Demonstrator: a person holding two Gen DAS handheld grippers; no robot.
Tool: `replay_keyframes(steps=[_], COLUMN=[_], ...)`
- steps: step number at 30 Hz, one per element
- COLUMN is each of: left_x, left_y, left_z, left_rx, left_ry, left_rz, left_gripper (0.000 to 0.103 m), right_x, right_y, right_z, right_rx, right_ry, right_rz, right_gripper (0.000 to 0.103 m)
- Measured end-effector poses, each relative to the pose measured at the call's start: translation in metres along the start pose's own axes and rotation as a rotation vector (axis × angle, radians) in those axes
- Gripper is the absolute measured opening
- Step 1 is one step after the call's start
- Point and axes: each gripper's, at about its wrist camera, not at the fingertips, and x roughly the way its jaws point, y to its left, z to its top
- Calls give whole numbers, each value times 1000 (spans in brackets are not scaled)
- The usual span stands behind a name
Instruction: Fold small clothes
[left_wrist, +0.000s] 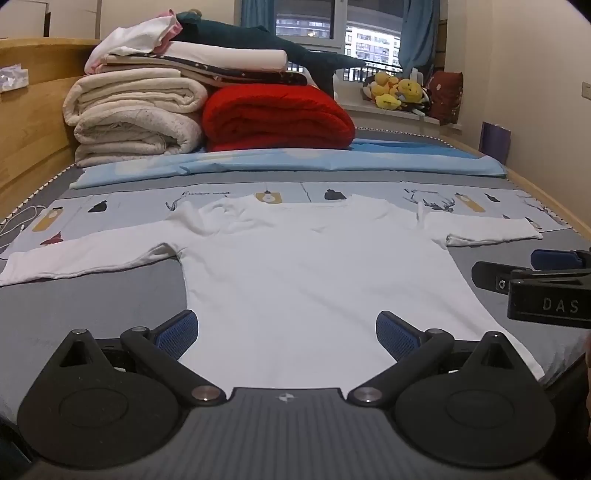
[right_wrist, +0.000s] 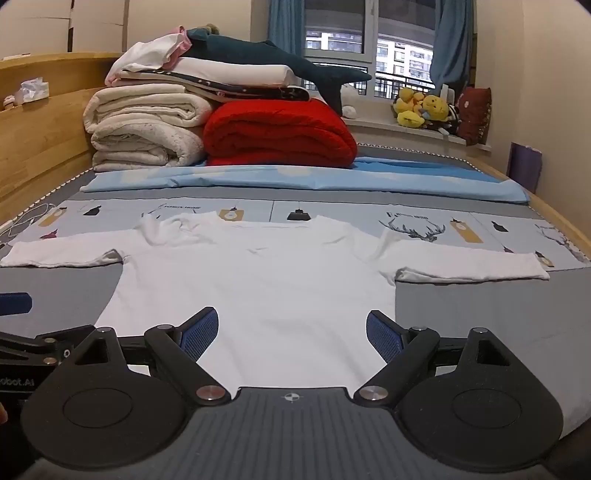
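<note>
Two grippers hovered over the near hem of a small white long-sleeved cotton shirt (left_wrist: 295, 280) spread flat, face-down or face-up I could not tell, on the grey printed bedsheet (left_wrist: 92, 306). Left gripper (left_wrist: 286, 334) had its blue-padded fingers spread wide, nothing between them; right gripper (right_wrist: 291, 332) likewise stood wide and empty. Pinching thin cloth risked catching the sheet beneath too, or only one layer. Rumpling at the left shoulder might fold in crooked. Hem edges hid behind both gripper bodies.
</note>
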Motion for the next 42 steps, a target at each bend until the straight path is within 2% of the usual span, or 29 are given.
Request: replay_keyframes(steps=[11,22,31,35,42], left_x=[3,5,5,5,5], left_y=[1,4,5,5,6], left_z=[1,2,2,2,1], left_rx=[-6,-14,-13,-14,-16], left_ry=[12,15,15,16,17], left_rz=[3,5,5,5,8], left_gripper=[103,103,103,103,103], right_x=[0,-4,-1,1,0], right_y=[0,6,4,4,7], right_z=[-2,0,1,0,0], right_rx=[-17,-57,-45,-37,-69], right_ry=[-18,-84,-30,-28,-34], right_rz=[7,-50,-52,-25,-27], right_gripper=[88,87,87,88,88])
